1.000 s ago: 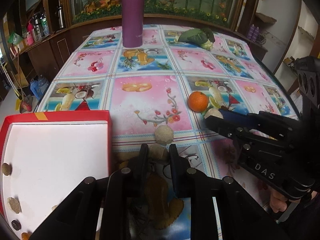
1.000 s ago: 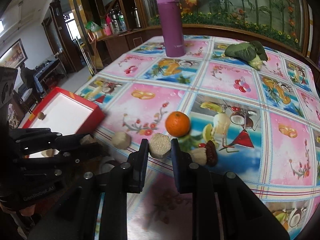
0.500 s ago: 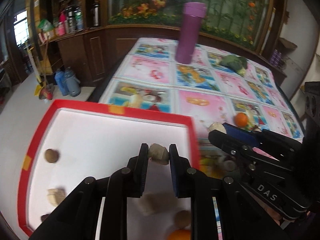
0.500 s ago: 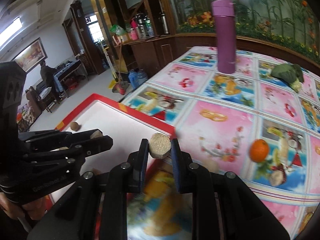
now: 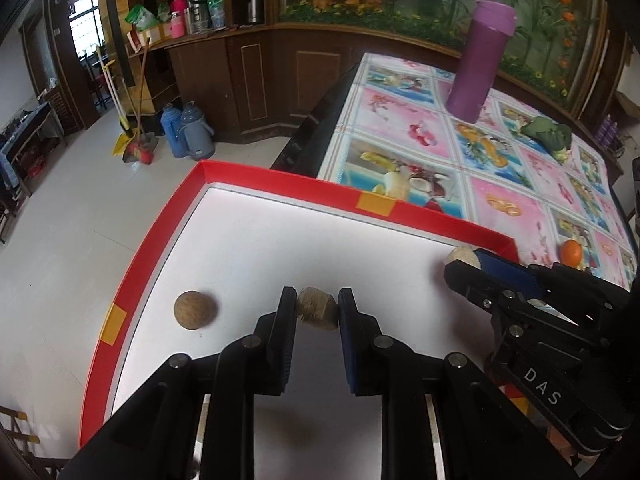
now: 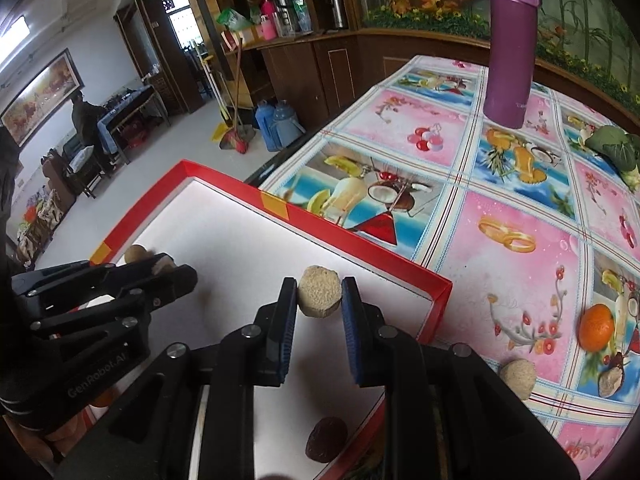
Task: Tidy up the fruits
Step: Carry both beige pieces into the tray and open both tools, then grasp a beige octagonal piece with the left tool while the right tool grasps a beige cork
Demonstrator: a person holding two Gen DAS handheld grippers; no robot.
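While both grippers sit over the red-rimmed, white-floored shallow box (image 5: 256,176), each is clamped on a piece, apparently carried there for dropping. Left gripper (image 5: 317,312) pinches a rough tan-brown chunk (image 5: 316,314) above the box floor, just beside a round brown cork-textured ball (image 5: 195,309) lying in the box. Right gripper (image 6: 320,300) pinches a pale, grainy faceted lump (image 6: 320,297) inside the box, near its table-side wall. A dark reddish-brown wrinkled fruit (image 6: 326,439) lies in the box below that gripper. Outside the box, on the glossy fruit-print tablecloth (image 6: 520,216), a smooth orange (image 6: 596,326) and another pale grainy lump (image 6: 518,378) remain, so sorting looks partway done. Height above the floor is hard to judge.
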